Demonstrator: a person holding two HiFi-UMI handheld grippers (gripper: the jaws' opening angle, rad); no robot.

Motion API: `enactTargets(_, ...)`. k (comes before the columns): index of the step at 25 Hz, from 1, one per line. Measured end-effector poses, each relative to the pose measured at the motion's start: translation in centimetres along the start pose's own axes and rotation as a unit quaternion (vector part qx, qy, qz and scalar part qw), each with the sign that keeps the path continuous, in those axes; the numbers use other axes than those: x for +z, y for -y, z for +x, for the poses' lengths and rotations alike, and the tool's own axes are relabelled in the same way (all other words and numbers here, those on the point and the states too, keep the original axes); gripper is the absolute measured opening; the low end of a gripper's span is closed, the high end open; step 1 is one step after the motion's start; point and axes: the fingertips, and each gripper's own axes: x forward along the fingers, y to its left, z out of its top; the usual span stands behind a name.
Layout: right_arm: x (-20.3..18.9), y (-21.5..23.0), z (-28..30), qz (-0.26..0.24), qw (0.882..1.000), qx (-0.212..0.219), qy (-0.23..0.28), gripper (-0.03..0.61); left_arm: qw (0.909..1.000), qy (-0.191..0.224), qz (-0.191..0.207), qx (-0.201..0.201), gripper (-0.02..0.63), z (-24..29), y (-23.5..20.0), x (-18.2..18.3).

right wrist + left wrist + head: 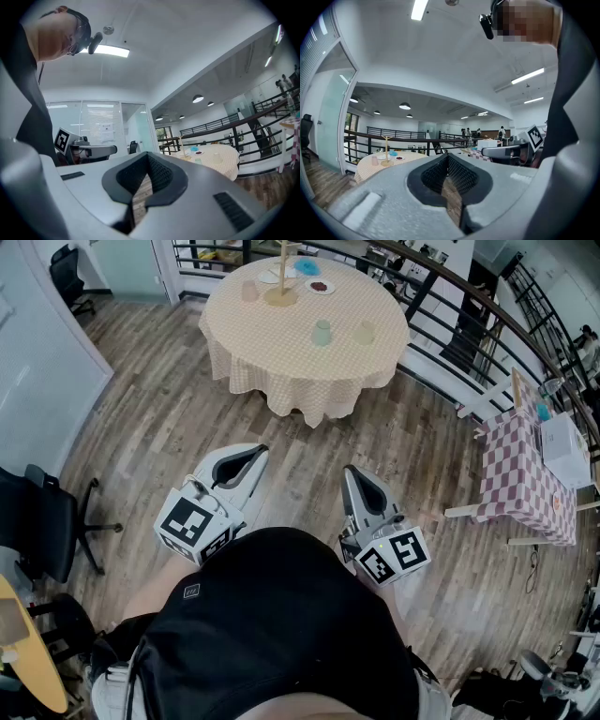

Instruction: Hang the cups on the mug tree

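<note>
A wooden floor (309,474) lies between the person and the round table (281,357). On that table stand the mug tree (282,277) and the cups (322,332), none of them hung yet. The left tongs (257,451) and the right tongs (353,472) are closed and empty, and are held low, probably because the table is not yet within reach.

Main support: round table (272,348) under a yellow checked cloth, standing on the wood floor (141,409).
Far side: mug tree (281,282) upright, pink cup (249,291) just left of it, plate (320,286) and blue thing (307,268) to its right.
Near side: green cup (322,332) and pale cup (365,332), near each other but apart.
Right: side table (516,488) with purple checked cloth and a white box (565,451) on it.
</note>
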Motion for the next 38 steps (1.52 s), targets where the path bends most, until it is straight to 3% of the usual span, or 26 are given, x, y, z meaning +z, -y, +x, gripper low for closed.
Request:
enactTargets(7, -0.4, 1.2, -0.5, -0.004, 1.000, -0.002, -0.005, 0.011, 0.9999, 0.009, 0.005, -0.006, 0.008, 1.5, 0.8, -0.2)
enactTargets(13, -2.0, 2.2, -2.9, 0.009, 1.000, 0.010, -0.021, 0.012, 0.9999, -0.006, -0.010, -0.012, 0.008, 3.1, 3.5, -1.9)
enactTargets(17, -1.8, 4.5, -4.8, -0.013, 1.000, 0.003, -0.024, 0.014, 0.9999, -0.009, -0.005, -0.005, 0.008, 5.2, 5.0, -1.5)
enactTargets(21, -0.9, 7.3, -5.1, 0.004, 1.000, -0.003, -0.005, 0.015, 0.9999, -0.010, -0.002, -0.003, 0.007, 7.1, 4.7, -1.3)
enactTargets(29, -1.6, 10.8, 0.0, 0.017, 1.000, -0.008, -0.017, 0.037, 0.9998, -0.004, -0.009, 0.015, 0.008, 10.6, -1.4, -1.5)
enactTargets(32, -1.8, 12.4, 3.0, 0.022, 0.999, -0.009, -0.026, 0.086, 0.9998, -0.003, -0.013, 0.016, 0.008, 12.6, -4.7, -1.7)
enactTargets(38, -1.5, 16.5, 10.6, 0.031, 0.999, -0.015, -0.038, 0.095, 0.9999, -0.009, -0.013, 0.007, 0.008, 17.5, -11.5, -1.3)
